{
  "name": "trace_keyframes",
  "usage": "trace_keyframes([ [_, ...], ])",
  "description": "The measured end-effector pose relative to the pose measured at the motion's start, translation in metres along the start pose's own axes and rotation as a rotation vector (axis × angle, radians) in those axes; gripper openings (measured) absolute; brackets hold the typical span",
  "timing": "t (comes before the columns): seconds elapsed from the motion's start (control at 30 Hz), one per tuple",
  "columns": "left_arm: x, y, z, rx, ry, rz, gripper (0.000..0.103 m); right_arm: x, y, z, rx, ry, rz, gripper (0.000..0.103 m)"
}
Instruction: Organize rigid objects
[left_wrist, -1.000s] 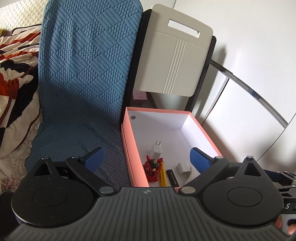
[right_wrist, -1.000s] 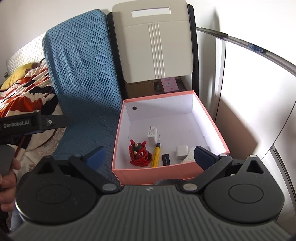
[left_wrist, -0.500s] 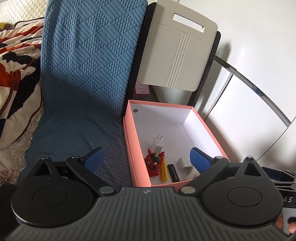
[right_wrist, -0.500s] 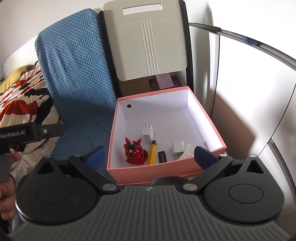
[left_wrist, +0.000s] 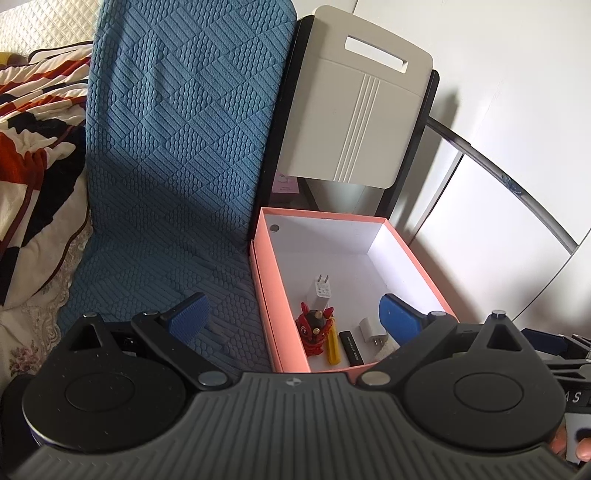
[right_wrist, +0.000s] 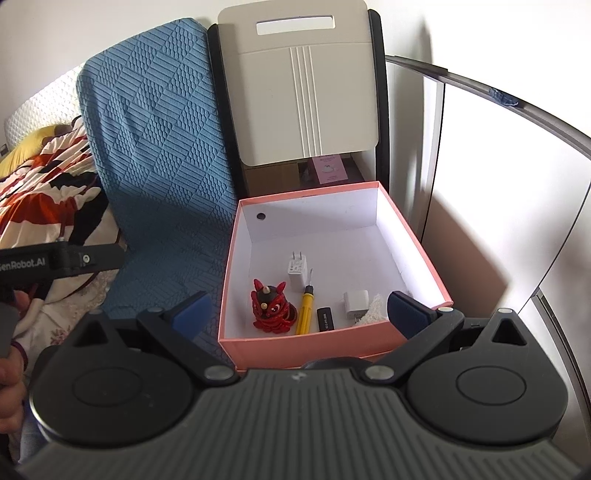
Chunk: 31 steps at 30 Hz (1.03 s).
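Since the earlier frames, both wrist views have shifted only slightly around the pink box (right_wrist: 332, 341); its contents lie as they did. I note both grippers hang short of the box's near wall, neither touching anything.

Left gripper (left_wrist: 291, 314): jaws spread wide and empty. Its left blue pad sits over the blue quilted cover (left_wrist: 177, 155) beside the box; its right pad overlaps the box's near right corner in the view.

Right gripper (right_wrist: 299, 306): jaws likewise spread wide, nothing between them. One pad falls left of the box, the other over its near right corner.

Contents, all on the white floor toward the box's near wall:
- Red figurine (right_wrist: 271, 304), upright, nearest the box's left wall.
- Yellow-handled screwdriver (right_wrist: 306, 306), just right of the figurine, tip pointing toward the far wall.
- White plug adapter (right_wrist: 297, 271), prongs toward the far wall, just behind the screwdriver's tip.
- Black stick (right_wrist: 326, 318), right of the screwdriver.
- Second white plug (right_wrist: 356, 301), right of the stick, with a scrap of white fluffy material (right_wrist: 373, 304) beside it.

A beige folding chair back (right_wrist: 303, 85) leans upright behind the box. The left handset (right_wrist: 55, 260) shows left of the box, over patterned bedding (right_wrist: 44, 184).
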<state>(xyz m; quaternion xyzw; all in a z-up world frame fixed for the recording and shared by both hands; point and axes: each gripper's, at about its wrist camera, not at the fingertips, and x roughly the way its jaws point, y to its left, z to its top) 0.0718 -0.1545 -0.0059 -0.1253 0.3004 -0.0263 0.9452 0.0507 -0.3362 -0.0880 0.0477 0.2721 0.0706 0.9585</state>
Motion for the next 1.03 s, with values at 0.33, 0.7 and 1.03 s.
trace_keyframes([
  [0.33, -0.006, 0.0, -0.003, 0.007, -0.001, -0.014, 0.1, -0.006, 0.005, -0.003, 0.01, 0.003, -0.013, 0.103],
  [0.7, -0.019, 0.0, -0.007, 0.02, -0.021, -0.013, 0.1, -0.01, 0.01, -0.006, 0.001, 0.011, -0.009, 0.103],
  [1.03, -0.027, 0.003, -0.012, 0.018, -0.029, -0.006, 0.1, -0.016, 0.005, -0.009, -0.012, 0.015, -0.021, 0.103],
])
